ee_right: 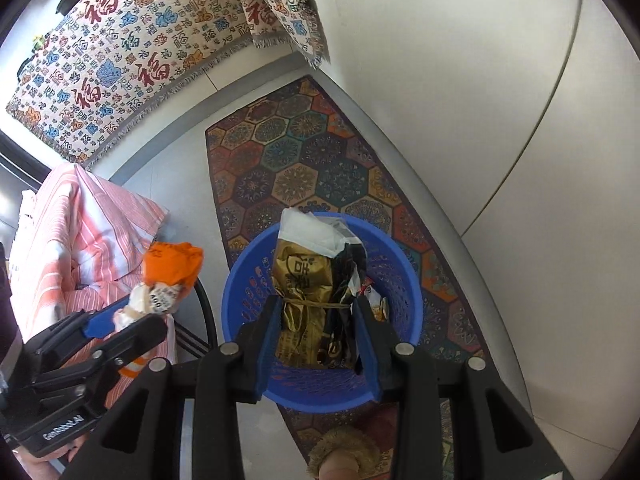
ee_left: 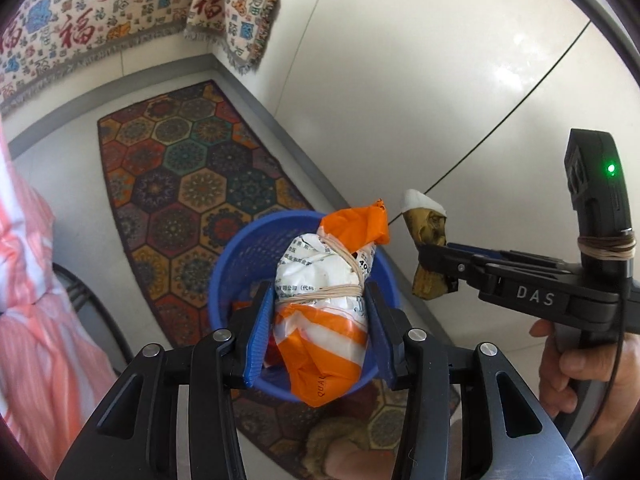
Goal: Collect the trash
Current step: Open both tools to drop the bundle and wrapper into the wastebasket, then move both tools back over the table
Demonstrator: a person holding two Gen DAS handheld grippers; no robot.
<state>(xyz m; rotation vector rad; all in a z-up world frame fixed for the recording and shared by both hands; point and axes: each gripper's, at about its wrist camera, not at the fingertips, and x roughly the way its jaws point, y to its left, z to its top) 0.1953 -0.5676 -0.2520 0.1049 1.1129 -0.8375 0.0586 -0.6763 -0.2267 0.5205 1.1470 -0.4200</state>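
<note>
My left gripper (ee_left: pixel 320 300) is shut on an orange-and-white wrapper bundle (ee_left: pixel 324 320) tied with a rubber band and holds it above a blue mesh trash basket (ee_left: pixel 240 256). My right gripper (ee_right: pixel 316 316) is shut on a gold-and-black wrapper bundle (ee_right: pixel 308 292), also banded, and holds it above the same basket (ee_right: pixel 400 280). Some trash (ee_right: pixel 376 304) lies inside the basket. The right gripper (ee_left: pixel 436 268) with its gold bundle (ee_left: pixel 428 232) shows at the right of the left wrist view. The left gripper (ee_right: pixel 132 316) with its orange bundle (ee_right: pixel 168 272) shows at the left of the right wrist view.
The basket stands on a patterned hexagon rug (ee_right: pixel 300 160) on a pale tile floor (ee_left: pixel 440 80). A patterned fringed cloth (ee_right: pixel 140 60) hangs at the back. A pink striped cloth (ee_right: pixel 88 240) lies at the left over a black frame (ee_right: pixel 204 312). A slippered foot (ee_right: pixel 340 456) is at the bottom.
</note>
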